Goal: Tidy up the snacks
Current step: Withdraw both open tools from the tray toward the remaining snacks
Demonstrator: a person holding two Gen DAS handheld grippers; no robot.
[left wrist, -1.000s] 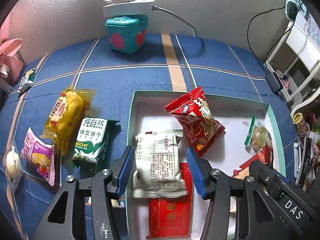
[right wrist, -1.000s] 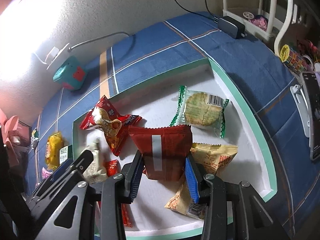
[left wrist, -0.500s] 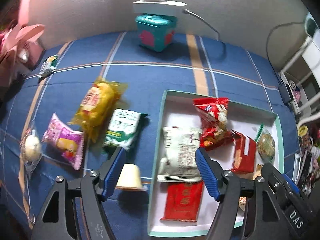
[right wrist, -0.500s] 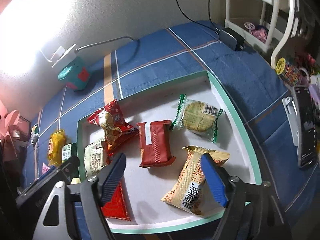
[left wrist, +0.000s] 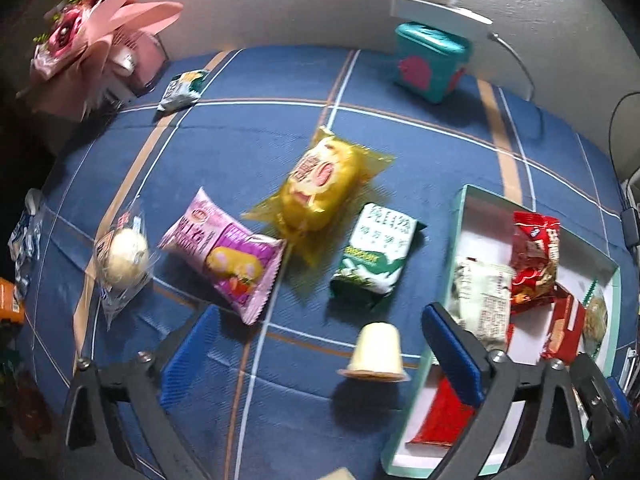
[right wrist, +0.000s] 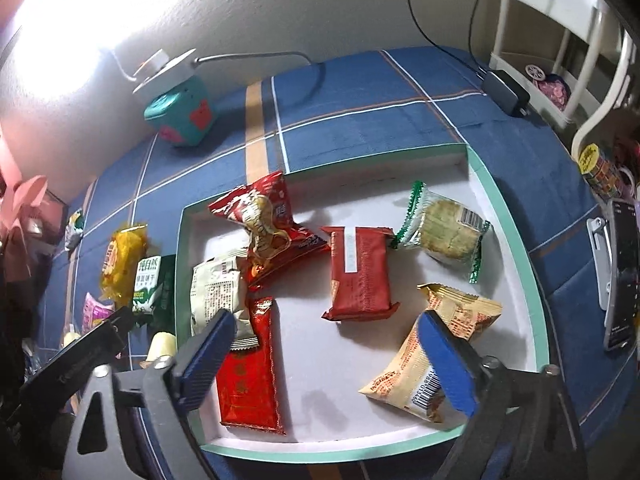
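Both grippers are between picks. The left gripper (left wrist: 316,356) has its blue ribbed jaws opening, close to full spread, nothing between the pads but blue plaid bedcover (left wrist: 248,128) and a small cream jelly cup (left wrist: 376,354) tipped upside down on its rim. The right gripper (right wrist: 324,364) has its jaws opening wide as well, empty, above the shallow white tray with a mint-green rim (right wrist: 516,240).

Inside that tray: a crinkly red foil peanut bag (right wrist: 264,220), a flat matte dark-red wafer pack (right wrist: 360,276), a clear green-edged cookie wrapper (right wrist: 444,228), a tan pillow pack with a barcode (right wrist: 432,352), a pale grey-white sachet (right wrist: 216,292) and a glossy long red packet (right wrist: 250,368).

Still loose on the cover, in the left wrist view: a puffy translucent yellow cake bag (left wrist: 320,192), a green-and-white biscuit pack (left wrist: 376,256), a shiny pink pillow pack (left wrist: 224,256), and a round white bun in clear film (left wrist: 122,256).

So the step in hand looks like fetching the next loose snack. The jelly cup sits nearest the left jaws; it is smooth and tapered, so I'd say it wants a squeeze low across its wider rim.
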